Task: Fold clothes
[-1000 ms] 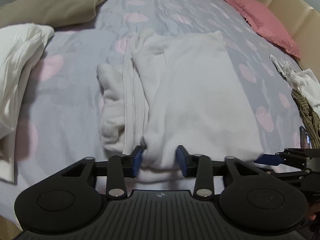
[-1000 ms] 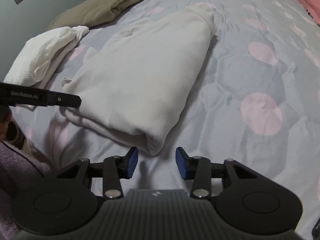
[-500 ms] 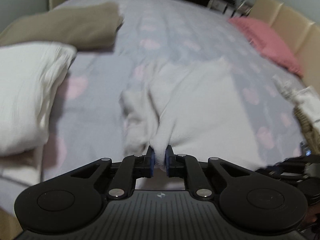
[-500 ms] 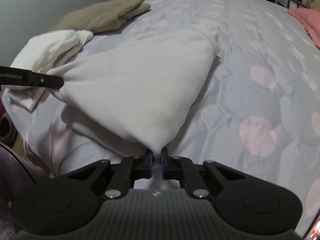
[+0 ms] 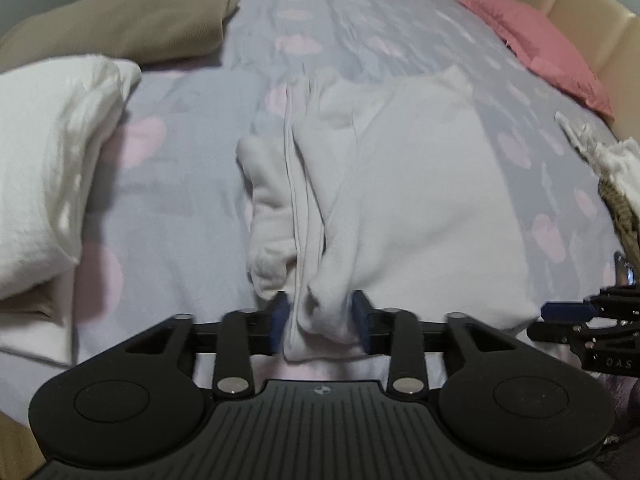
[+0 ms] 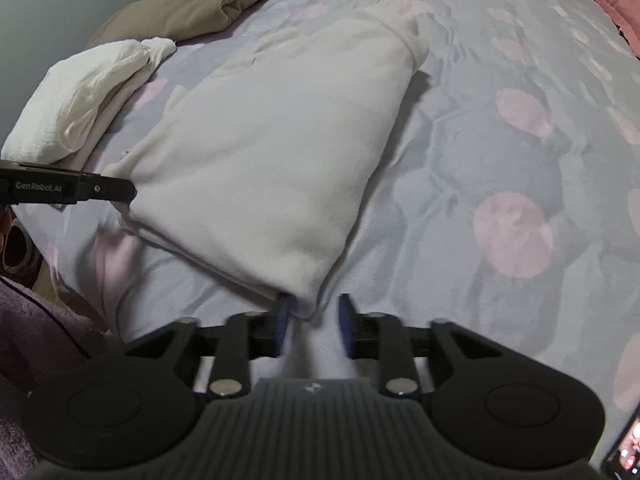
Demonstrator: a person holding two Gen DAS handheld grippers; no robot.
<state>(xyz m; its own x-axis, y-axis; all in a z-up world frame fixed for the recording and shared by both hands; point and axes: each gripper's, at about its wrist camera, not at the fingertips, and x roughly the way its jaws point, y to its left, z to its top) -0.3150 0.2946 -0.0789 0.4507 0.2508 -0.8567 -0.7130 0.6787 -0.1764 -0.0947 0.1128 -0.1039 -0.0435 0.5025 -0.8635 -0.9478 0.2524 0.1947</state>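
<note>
No containers in view; everything lies loose on the bed, which wears a grey cover with pink spots.

White garment, folded into a thick pad, lies mid-bed with its near edge at the bed's near side. Its left side shows stacked layers and a bunched sleeve.

Left hand-held gripper: jaws part open, a lump of the white garment's near-left corner between the blue pads; whether the pads press on it I cannot tell. Half a second ago they were pinched tight on that corner and the cloth was pulled up into a peak; the jaws have just been opening and the garment now lies flatter.

Right hand-held gripper: jaws part open, the garment's near-right corner tip at the left pad, a clear gap to the right pad. It too was clamped on the raised corner half a second ago; the jaws have just been opening and the corner has dropped back towards the bed.

Around the white garment: white folded cloth to its left, tan folded cloth beyond that, pink pillow far right by the headboard, and a crumpled pile at the right edge. Nothing lies on the garment itself.
</note>
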